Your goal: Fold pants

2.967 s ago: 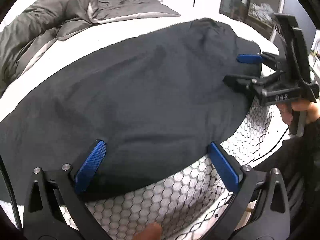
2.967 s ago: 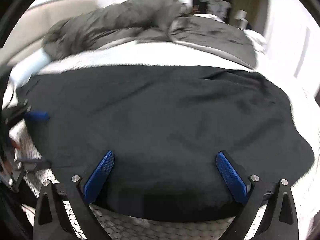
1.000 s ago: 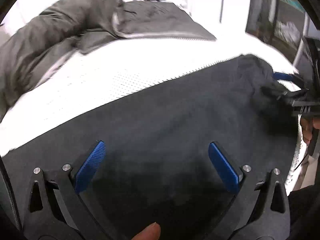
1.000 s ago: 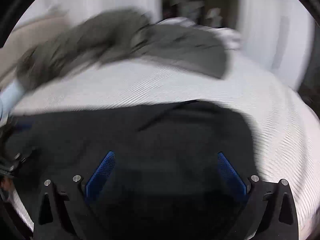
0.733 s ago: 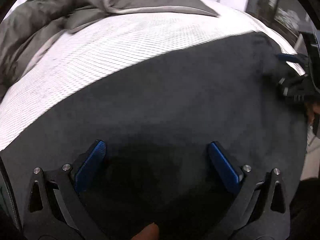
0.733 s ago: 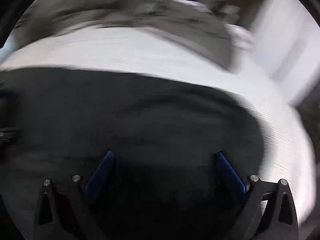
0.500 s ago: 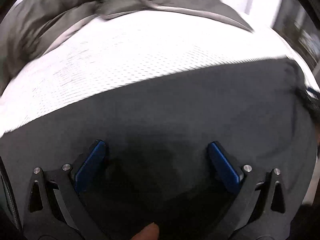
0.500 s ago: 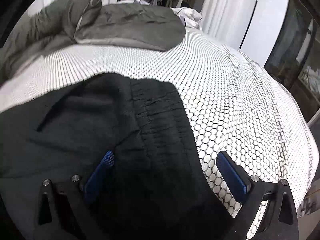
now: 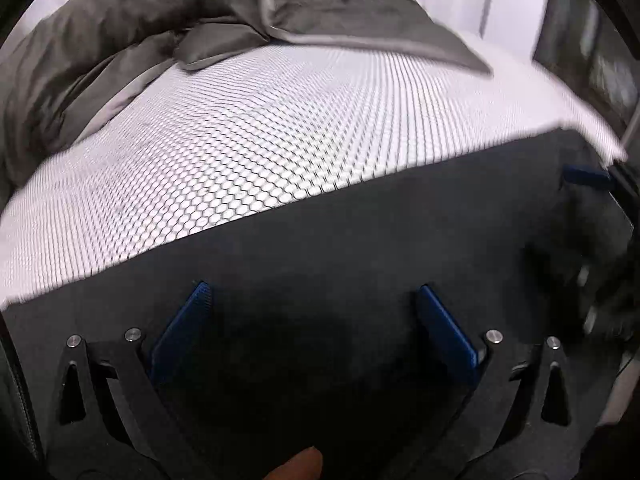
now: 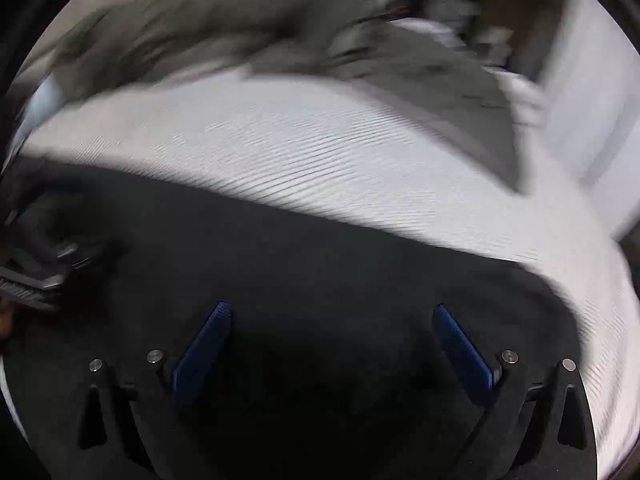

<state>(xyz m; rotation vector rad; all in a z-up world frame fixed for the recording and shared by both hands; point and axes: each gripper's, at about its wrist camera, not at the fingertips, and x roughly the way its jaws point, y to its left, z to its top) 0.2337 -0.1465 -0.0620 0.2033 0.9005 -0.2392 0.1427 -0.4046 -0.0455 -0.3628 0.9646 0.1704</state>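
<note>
1. Left wrist view: the black soft-knit pants [image 9: 340, 240] lie spread flat across the near part of the white honeycomb-mesh bed cover [image 9: 260, 128]. Their far edge runs as a straight line across the bed. A crumpled grey quilted duvet [image 9: 132, 32] sits well apart at the far side.

2. Left wrist view: the left gripper [image 9: 316, 320] hangs over the pants with its blue-padded fingers [image 9: 182, 332] spread wide and nothing between them. The right gripper [image 9: 592, 200] shows at the right edge near the fabric's corner, blurred.

3. Right wrist view: this picture is heavily motion-blurred. The pants [image 10: 320, 260] fill the lower half and the bed cover [image 10: 360, 152] lies beyond. The right gripper [image 10: 332, 344] has its jaws apart over dark cloth and is empty. The left gripper [image 10: 36, 268] appears at the left edge.

4. Handling, as a judgement: the cloth looks light, limp and matte, not slippery. It should drape and sag between two holds and crease readily, with no risk of breakage.

5. Hold points, as a judgement: take an edge or corner at each end, pinching all layers together. A mid-panel pinch would likely lift one layer only.
</note>
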